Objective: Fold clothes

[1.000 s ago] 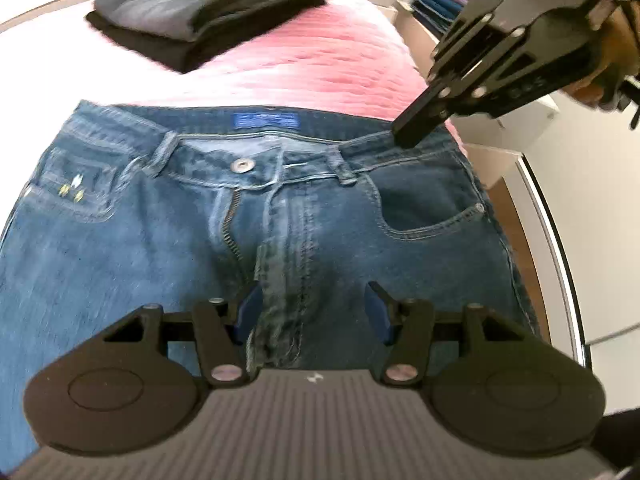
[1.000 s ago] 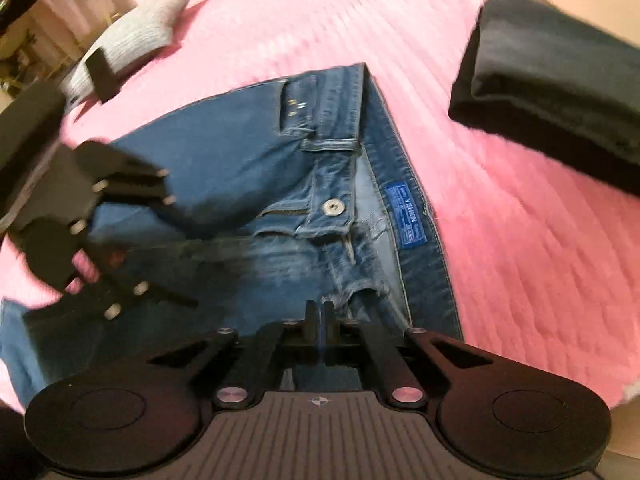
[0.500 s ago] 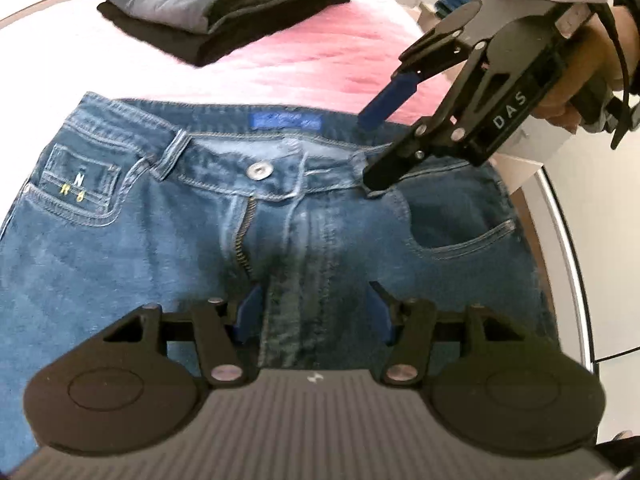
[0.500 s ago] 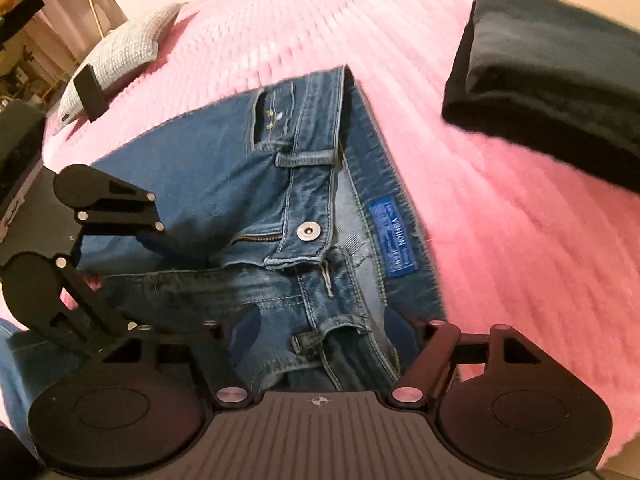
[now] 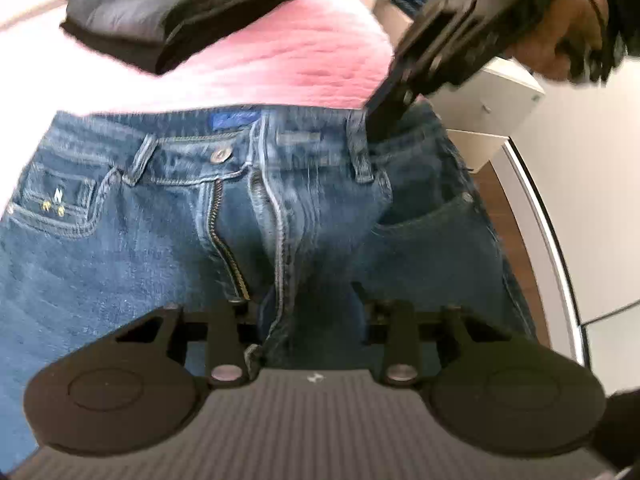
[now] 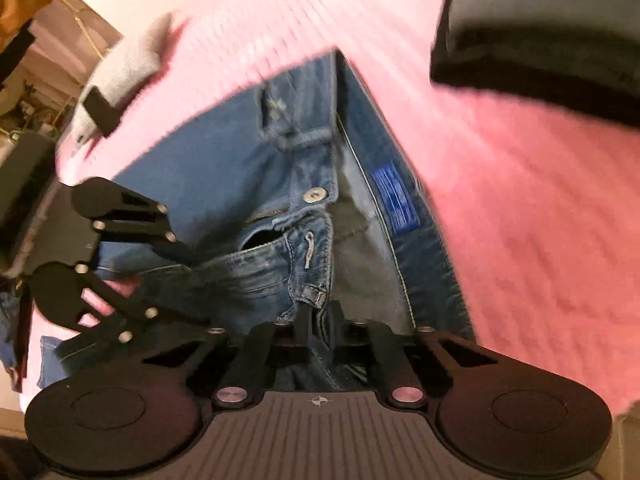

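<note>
Blue jeans (image 5: pixel 160 248) lie front up on a pink bedspread (image 5: pixel 280 52), fly unzipped. My left gripper (image 5: pixel 310 314) is open, its fingers straddling the fly seam at the crotch. My right gripper (image 6: pixel 320 326) is shut on the jeans' waistband (image 6: pixel 316 300) beside a belt loop. In the left wrist view the right gripper (image 5: pixel 384 120) meets the waistband at the right belt loop. In the right wrist view the left gripper (image 6: pixel 192 276) sits over the crotch. The blue label (image 6: pixel 396 200) shows inside the waistband.
A stack of folded dark clothes (image 5: pixel 180 12) lies on the bedspread beyond the waistband, also in the right wrist view (image 6: pixel 540 36). A grey pillow (image 6: pixel 128 60) lies far off. A white cabinet (image 5: pixel 492 100) and the bed's edge are at the right.
My right gripper was shut, opened over the waistband, and has now closed on it. My left gripper stayed open and slid closer over the fly seam.
</note>
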Tool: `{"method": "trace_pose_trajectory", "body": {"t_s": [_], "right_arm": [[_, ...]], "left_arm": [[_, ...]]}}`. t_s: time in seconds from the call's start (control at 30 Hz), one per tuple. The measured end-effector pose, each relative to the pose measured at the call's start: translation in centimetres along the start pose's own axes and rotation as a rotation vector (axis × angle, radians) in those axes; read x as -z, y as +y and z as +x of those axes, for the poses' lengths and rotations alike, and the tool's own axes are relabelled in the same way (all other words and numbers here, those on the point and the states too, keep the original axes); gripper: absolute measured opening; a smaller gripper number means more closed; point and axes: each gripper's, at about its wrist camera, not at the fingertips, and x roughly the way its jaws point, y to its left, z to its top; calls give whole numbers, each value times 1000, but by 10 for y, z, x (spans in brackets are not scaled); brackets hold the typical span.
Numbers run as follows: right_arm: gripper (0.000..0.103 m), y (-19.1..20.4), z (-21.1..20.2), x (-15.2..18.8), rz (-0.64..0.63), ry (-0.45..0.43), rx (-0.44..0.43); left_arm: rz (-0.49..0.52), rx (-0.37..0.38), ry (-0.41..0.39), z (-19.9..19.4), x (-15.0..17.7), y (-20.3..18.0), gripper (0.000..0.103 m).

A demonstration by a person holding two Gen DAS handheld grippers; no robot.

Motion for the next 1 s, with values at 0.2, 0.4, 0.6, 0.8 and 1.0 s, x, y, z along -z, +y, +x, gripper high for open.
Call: {"method": "trace_pose_trajectory", "body": {"t_s": [0.2, 0.4, 0.6, 0.8, 1.0], "right_arm": [[6, 39, -18, -1, -144, -66, 21], [7, 9, 56, -37, -90, -34, 131], [29, -18, 74, -36, -5, 16, 164], [29, -13, 87, -43, -36, 14, 141], [29, -8, 102, -43, -117, 58, 179]], "left_arm": [[-155, -130, -91, -12, 13, 6, 23], [-335, -189, 3, 12, 7, 35, 34], [-310, -196, 3, 2, 18, 24, 40], [-322, -207, 22, -6, 46, 8, 42], [-347, -227, 12, -10, 49, 4, 42]]}}
